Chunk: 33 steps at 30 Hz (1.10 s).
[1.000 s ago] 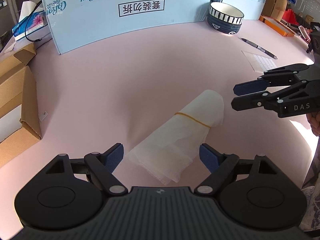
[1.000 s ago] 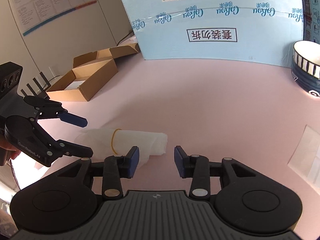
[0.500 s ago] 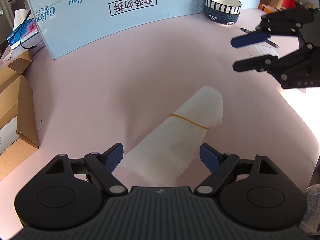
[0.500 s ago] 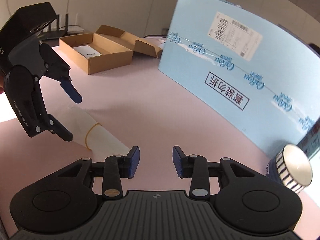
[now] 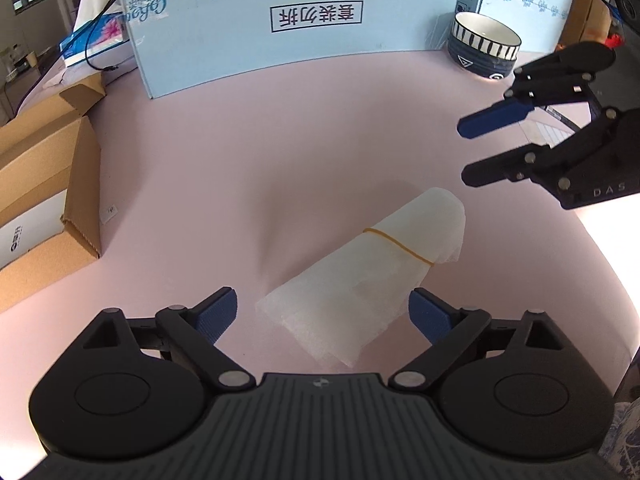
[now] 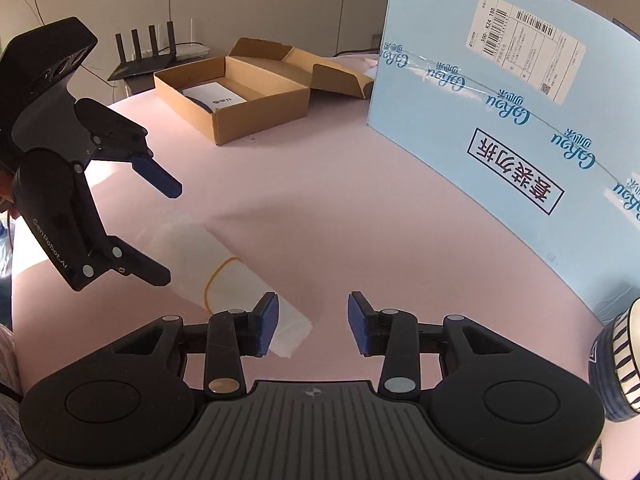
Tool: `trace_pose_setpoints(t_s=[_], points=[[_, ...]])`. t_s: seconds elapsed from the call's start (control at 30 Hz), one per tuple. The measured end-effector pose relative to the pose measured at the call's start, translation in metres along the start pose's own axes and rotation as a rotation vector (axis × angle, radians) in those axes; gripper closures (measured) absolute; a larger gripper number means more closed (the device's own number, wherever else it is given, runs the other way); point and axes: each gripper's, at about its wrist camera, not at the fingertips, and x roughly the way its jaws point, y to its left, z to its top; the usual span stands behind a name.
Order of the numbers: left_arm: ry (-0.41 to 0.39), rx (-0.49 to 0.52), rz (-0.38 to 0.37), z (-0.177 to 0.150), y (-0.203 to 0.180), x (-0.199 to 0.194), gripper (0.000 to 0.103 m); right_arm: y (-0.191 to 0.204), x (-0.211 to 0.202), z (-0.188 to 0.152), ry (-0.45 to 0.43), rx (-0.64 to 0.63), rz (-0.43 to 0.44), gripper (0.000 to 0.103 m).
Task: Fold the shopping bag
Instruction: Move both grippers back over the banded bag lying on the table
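Daylight, bright overall. Blown-out glare on the tabletop (image 5: 608, 248) at the right edge of the left view, and another hot patch bottom-left. In the right view the same sun patch sits far left, washed out. The bag (image 5: 372, 276) throws a soft shadow toward the upper left; a faint shadow also falls under the box (image 5: 304, 28). Strong fisheye: the box edges bow, corners vignette to black. Focus is sharp mid-frame, no motion blur. The bag looks low-contrast against the pink, with detail lost at its lit end.
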Motion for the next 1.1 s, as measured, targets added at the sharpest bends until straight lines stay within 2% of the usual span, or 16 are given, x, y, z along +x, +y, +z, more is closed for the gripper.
trace_pose_setpoints(t_s=[0.1,0.13,0.23,0.27,0.33,0.43,0.6,0.7,0.8,0.9,1.0,1.03,1.1], points=[[-0.028,-0.037,-0.084,-0.007,0.004,-0.002,0.0,0.014,0.006,0.0,0.009,-0.113,0.014,0.06],[-0.032,-0.037,-0.102,-0.008,0.004,-0.001,0.0,0.019,0.008,-0.001,0.009,-0.159,0.01,0.053],[-0.015,0.002,-0.071,-0.008,-0.003,0.005,0.0,0.027,0.013,-0.001,0.014,-0.234,0.013,0.04],[-0.009,0.008,-0.065,-0.007,-0.005,0.007,0.0,0.028,0.014,-0.001,0.02,-0.248,0.018,0.03],[-0.006,0.005,-0.071,-0.006,-0.008,0.01,0.0,0.03,0.018,-0.002,0.035,-0.267,0.021,0.023],[0.02,0.018,-0.076,-0.007,-0.011,0.017,0.0,0.028,0.024,-0.009,0.082,-0.244,0.028,0.022],[0.043,0.135,-0.004,-0.013,-0.028,0.026,0.0,0.021,0.027,-0.022,0.158,-0.174,0.032,0.022],[0.035,0.088,-0.01,-0.012,-0.026,0.025,0.0,0.019,0.029,-0.023,0.177,-0.12,0.037,0.022],[0.02,-0.013,-0.028,-0.009,-0.017,0.024,0.0,0.021,0.031,-0.024,0.192,-0.098,0.022,0.022],[0.043,0.023,-0.016,-0.007,-0.022,0.026,0.0,0.021,0.033,-0.024,0.203,-0.073,0.008,0.021],[0.063,0.084,0.014,-0.009,-0.03,0.031,0.0,0.017,0.037,-0.026,0.213,-0.011,-0.015,0.003],[0.065,0.072,0.014,-0.01,-0.028,0.031,0.0,0.009,0.04,-0.028,0.226,0.064,-0.018,0.0],[0.068,0.042,0.003,-0.011,-0.022,0.033,0.0,0.003,0.04,-0.033,0.205,0.111,0.0,0.0]])
